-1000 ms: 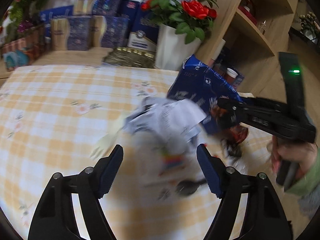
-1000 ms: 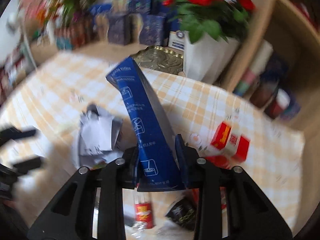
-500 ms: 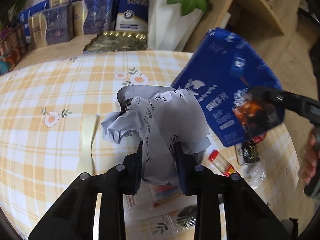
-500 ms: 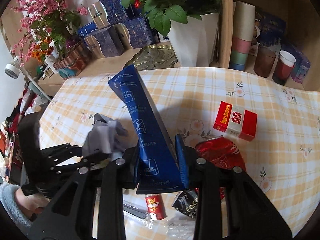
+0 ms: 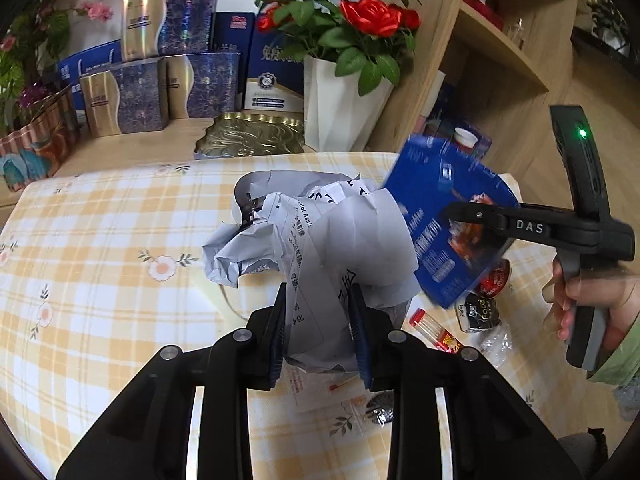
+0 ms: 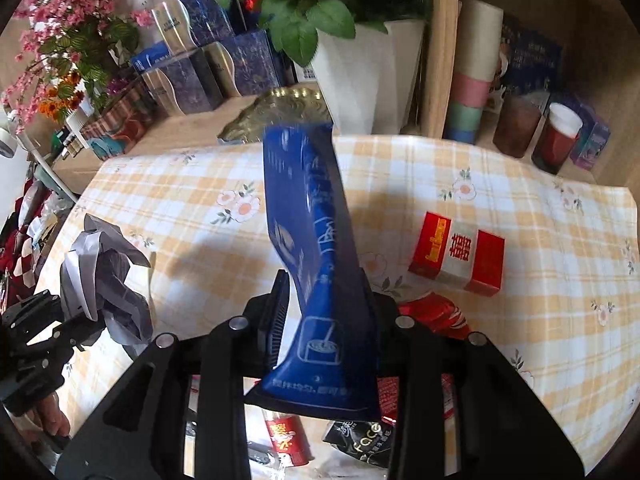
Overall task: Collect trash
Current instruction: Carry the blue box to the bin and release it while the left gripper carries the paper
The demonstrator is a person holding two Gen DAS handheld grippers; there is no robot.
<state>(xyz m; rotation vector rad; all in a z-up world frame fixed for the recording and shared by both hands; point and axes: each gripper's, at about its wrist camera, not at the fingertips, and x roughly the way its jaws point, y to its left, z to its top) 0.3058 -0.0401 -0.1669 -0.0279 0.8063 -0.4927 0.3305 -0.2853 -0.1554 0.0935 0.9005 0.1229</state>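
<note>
My left gripper [image 5: 318,306] is shut on a crumpled grey-white paper [image 5: 320,240], held a little above the checked tablecloth [image 5: 100,260]. To its right, a person's hand holds my right gripper [image 5: 476,220], which is shut on a blue carton [image 5: 436,200]. In the right wrist view the blue carton [image 6: 308,220] stands up between the pads of the right gripper [image 6: 324,300]. The left gripper [image 6: 60,320] with the paper [image 6: 104,272] is at the far left. A red cigarette pack [image 6: 456,258], a red wrapper [image 6: 436,316], a black sachet [image 6: 360,444] and a red stick packet [image 5: 436,332] lie on the cloth.
A white vase of red roses [image 5: 340,108], a gold tray [image 5: 252,136] and blue gift boxes [image 5: 160,92] line the far edge. A wooden shelf [image 5: 500,40] with cups [image 6: 516,126] stands on the right. A flat printed slip [image 5: 316,388] lies under the left gripper.
My left gripper was open around the crumpled paper, then shut on it and lifted it. The right gripper kept its hold on the blue carton and tilted it.
</note>
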